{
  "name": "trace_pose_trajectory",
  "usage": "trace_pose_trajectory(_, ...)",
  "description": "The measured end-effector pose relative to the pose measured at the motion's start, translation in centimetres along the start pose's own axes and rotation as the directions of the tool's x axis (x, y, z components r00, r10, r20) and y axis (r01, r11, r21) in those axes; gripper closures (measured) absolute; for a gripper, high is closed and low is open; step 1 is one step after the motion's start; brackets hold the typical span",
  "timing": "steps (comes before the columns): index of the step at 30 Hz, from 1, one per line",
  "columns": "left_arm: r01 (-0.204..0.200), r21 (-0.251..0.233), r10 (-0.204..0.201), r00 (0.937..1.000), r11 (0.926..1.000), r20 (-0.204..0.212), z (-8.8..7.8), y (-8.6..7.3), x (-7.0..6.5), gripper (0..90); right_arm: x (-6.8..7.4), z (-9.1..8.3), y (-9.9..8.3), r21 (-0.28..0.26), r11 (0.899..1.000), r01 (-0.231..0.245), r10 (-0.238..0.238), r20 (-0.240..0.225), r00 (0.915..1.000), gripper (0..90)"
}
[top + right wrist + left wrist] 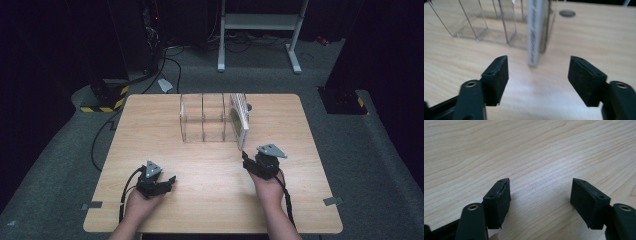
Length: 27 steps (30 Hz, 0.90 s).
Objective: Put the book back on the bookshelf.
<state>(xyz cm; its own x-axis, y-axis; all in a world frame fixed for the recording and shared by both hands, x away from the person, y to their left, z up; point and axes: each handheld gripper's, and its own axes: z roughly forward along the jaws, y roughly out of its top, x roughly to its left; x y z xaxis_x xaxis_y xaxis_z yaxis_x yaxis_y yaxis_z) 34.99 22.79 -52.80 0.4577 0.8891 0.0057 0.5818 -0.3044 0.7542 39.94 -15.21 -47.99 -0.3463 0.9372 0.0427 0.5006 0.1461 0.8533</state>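
A clear plastic rack (202,118) with upright dividers stands at the middle back of the wooden table (150,125). A white book (240,117) stands upright in its right-most slot, spine towards me (534,32). My right gripper (246,159) is a short way in front of the book, open, with nothing between its jaws (537,75). My left gripper (171,181) rests low at the front left, open over bare wood (540,195).
A round hole (567,13) in the tabletop lies just right of the rack (486,27). Beyond the table are a grey carpet, cables, a yellow-black striped base (107,97) and a white frame stand (260,30).
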Motion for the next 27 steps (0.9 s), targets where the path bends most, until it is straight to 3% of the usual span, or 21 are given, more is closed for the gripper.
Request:
trace_pose_trajectory(6,-0.001,0.000,0.001,1.0000,1.0000,-0.002,0.0,0.0,0.0,32.6,-3.2,-1.6,-3.1,0.081,0.997,-0.015,0.012,0.034,0.9993,25.0)
trace_pose_trajectory(12,-0.001,0.001,0.001,1.0000,1.0000,-0.005,0.0,0.0,0.0,32.5,-6.7,-2.9,-6.0,0.189,0.981,-0.045,0.027,0.094,0.9952,20.4)
trace_pose_trajectory(14,-0.001,0.001,0.001,1.0000,1.0000,-0.005,0.0,0.0,0.0,32.5,-7.4,-3.4,-6.8,0.217,0.976,-0.034,0.012,0.100,0.9949,20.2)
trace_pose_trajectory(16,0.000,0.002,0.000,1.0000,1.0000,-0.005,-0.1,0.0,0.0,32.6,-7.7,-4.1,-7.3,0.211,0.977,-0.034,0.009,0.120,0.9927,20.6)
trace_pose_trajectory(19,0.000,-0.001,0.000,1.0000,1.0000,-0.007,0.0,0.0,-0.1,32.5,-7.9,-4.7,-7.6,0.221,0.975,-0.024,-0.001,0.111,0.9938,18.2)
trace_pose_trajectory(27,0.007,0.000,-0.007,1.0000,1.0000,-0.007,-0.1,-0.1,-0.2,32.5,-7.2,-4.5,-7.6,0.223,0.973,-0.055,0.025,0.138,0.9902,14.2)
